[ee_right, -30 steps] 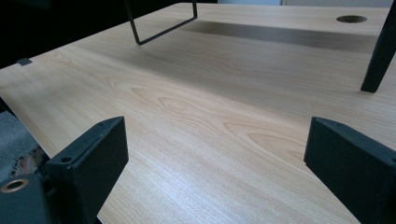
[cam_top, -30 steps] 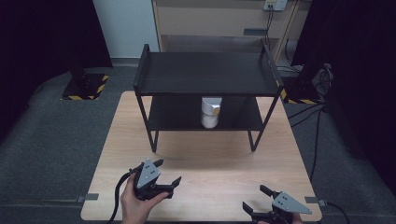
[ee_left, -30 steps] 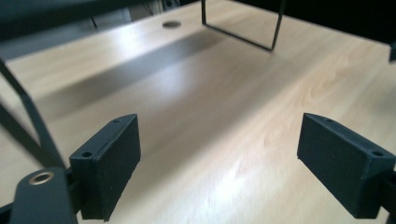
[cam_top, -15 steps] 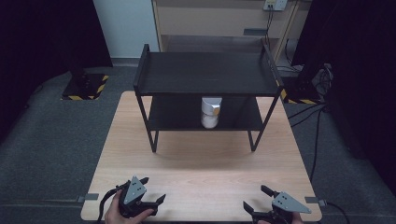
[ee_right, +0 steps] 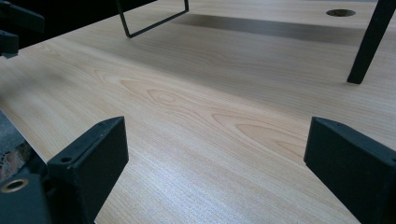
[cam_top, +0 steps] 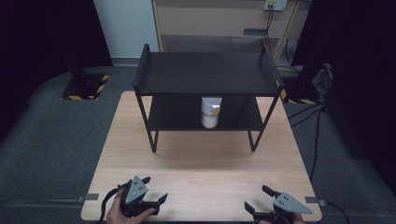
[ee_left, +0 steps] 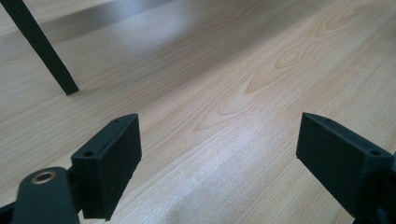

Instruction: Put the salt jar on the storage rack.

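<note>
Your left hand-held gripper [cam_top: 152, 190] sits low at the near left corner of the pale wood-grain worktop [cam_top: 201, 163], jaws spread with only bare wood between them. In the left gripper view the two black jaws stand wide apart above the grain, and one slim black leg of the rack [ee_left: 44, 46] shows at upper left.

The white cylindrical cup with a small orange mark [cam_top: 210, 112] stands upright on the lower shelf of the black two-tier metal rack [cam_top: 205, 74], about mid-width, far across the worktop from both of your grippers and between them in left-right terms. Its upper part is shaded by the top shelf; the lower part reads lighter. Nothing touches it.

Your right hand-held gripper [cam_top: 258, 198] rests at the near right corner, jaws likewise spread on nothing. The right gripper view shows open wood between the jaws and a black rack leg [ee_right: 369, 42] at upper right.
</note>
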### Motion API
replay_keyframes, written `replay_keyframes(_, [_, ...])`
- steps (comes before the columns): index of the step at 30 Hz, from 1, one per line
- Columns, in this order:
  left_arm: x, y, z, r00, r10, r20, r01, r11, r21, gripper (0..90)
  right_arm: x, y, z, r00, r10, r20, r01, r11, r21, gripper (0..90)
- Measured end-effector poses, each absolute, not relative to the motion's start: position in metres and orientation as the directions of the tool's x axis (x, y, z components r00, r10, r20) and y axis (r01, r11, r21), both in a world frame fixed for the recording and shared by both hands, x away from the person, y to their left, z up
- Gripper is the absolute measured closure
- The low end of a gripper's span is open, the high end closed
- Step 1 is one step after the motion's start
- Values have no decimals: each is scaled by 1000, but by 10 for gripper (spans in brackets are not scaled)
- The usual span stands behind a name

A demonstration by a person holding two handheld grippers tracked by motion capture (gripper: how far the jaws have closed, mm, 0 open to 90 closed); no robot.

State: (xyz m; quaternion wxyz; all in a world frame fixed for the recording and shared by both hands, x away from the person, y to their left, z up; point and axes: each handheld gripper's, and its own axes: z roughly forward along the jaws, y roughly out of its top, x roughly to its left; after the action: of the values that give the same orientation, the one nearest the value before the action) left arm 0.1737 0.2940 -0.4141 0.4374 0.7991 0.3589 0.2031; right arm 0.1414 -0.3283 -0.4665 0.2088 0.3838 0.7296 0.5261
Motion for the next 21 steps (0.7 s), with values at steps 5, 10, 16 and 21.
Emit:
replay_keyframes(5, [171,298,-413,656,755,13,391,-354,849,133,139,-328,-466,-611,785,101,341,146,929,68])
replay_keyframes(10, [171,299,-412,651,759,11,392,-349,851,133,140,-327,-466,-613,784,99,344,152,927,68])
replay_keyframes(16, [173,298,-413,657,754,13,392,-356,848,133,141,-328,-467,-612,784,101,348,152,925,68])
replay_keyframes(21, [174,298,-413,657,754,11,397,-358,845,133,141,-328,-467,-612,784,99,345,153,926,68])
